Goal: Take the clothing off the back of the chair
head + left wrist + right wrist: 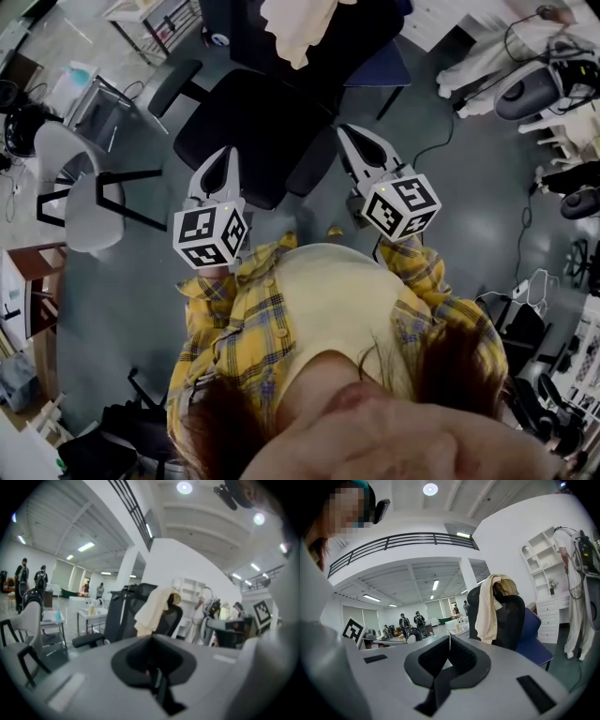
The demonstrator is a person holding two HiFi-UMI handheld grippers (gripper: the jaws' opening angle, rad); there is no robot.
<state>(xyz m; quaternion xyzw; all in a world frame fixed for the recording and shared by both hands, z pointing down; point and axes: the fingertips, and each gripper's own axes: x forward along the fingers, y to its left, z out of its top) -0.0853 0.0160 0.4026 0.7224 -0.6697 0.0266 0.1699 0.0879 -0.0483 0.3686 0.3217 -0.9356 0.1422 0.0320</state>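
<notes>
A cream garment (295,33) hangs over the backrest of a black office chair (253,127) at the top of the head view. Both grippers are held in front of the person, short of the chair's seat and apart from the cloth. My left gripper (222,157) is shut with nothing in it, and so is my right gripper (350,133). In the left gripper view the garment (152,609) drapes over the chair back (127,613) beyond the shut left gripper (152,641). In the right gripper view the garment (489,606) hangs on the chair (513,620), right of the right gripper (449,640).
A pale grey chair (80,192) stands to the left and a blue chair (380,66) sits behind the black one. White shelves (543,559) and hanging gear (576,597) stand at the right. Cables (520,225) lie on the floor. Several people (410,623) stand far off.
</notes>
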